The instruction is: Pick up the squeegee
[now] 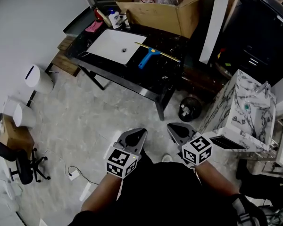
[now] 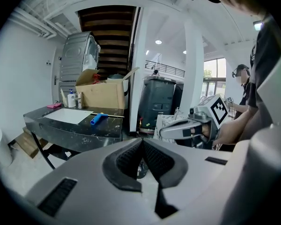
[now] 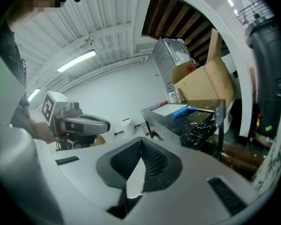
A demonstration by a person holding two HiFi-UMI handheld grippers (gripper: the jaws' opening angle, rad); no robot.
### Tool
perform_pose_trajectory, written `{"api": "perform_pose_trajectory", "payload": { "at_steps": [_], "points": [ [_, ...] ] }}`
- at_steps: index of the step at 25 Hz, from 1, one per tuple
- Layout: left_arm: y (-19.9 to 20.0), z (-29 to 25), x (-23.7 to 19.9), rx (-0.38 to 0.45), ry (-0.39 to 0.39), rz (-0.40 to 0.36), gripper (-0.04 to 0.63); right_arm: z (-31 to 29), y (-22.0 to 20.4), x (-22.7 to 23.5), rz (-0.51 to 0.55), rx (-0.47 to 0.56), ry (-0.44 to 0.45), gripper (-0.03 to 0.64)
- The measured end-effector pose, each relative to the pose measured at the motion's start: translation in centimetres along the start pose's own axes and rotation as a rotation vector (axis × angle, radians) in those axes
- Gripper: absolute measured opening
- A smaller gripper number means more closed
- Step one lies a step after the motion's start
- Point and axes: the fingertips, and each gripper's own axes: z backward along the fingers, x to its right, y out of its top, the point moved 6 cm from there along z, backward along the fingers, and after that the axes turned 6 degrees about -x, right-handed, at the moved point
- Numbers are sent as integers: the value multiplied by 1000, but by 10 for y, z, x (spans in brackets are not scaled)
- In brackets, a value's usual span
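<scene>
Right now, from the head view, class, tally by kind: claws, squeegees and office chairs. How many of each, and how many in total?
Claws: 2, the left claw and the right claw
Squeegee: 1
Office chair: 1
Total: 4

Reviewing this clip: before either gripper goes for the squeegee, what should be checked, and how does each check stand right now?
1. Squeegee located: the blue-handled squeegee lies on the black table, beside the white basin: ok.
2. Squeegee unobstructed: nothing lies on it, and the bottles stand at the far corner: ok.
3. Left gripper empty: jaws together, nothing between them: ok.
4. Right gripper empty: jaws together, nothing between them: ok.
5. Jaws open for a grasp: both shut: not ok.
6. Within reach of the squeegee: both grippers hang over the floor, well short of the table: not ok.
</scene>
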Motion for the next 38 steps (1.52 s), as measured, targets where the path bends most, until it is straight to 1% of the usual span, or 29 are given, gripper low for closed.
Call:
{"api": "perform_pose_trajectory", "payload": {
  "at_steps": [4, 9, 15, 18, 21, 26, 30, 33, 38],
  "points": [
    [9, -13, -30, 14, -11, 7, 18, -17, 14, 16, -10, 13, -36, 8],
    [38, -34, -77, 46, -46, -11, 18, -45, 39, 32, -10, 11, -85, 8],
    [61, -51, -138, 38, -104, -65, 18, -100, 71, 39, -32, 4, -113, 8],
    [68, -56, -176, 25, -121, -41, 18, -128, 83, 39, -46, -18, -131, 8],
    [72, -58, -207, 19, -155, -19, 18, -150, 94, 40, -61, -32, -159, 8],
    [75, -67, -253, 12, -195, -45, 18, -187, 113, 45, -76, -30, -215, 8],
    [76, -67, -278, 16, -239, -61, 18, -207, 123, 42, -92, -28, -259, 8],
    [76, -68, -299, 19, -253, -79, 18, -221, 130, 42, -88, -27, -298, 8],
    [73, -72, -322, 21, -280, -72, 18, -230, 134, 47, -103, -67, -383, 8]
  ]
}}
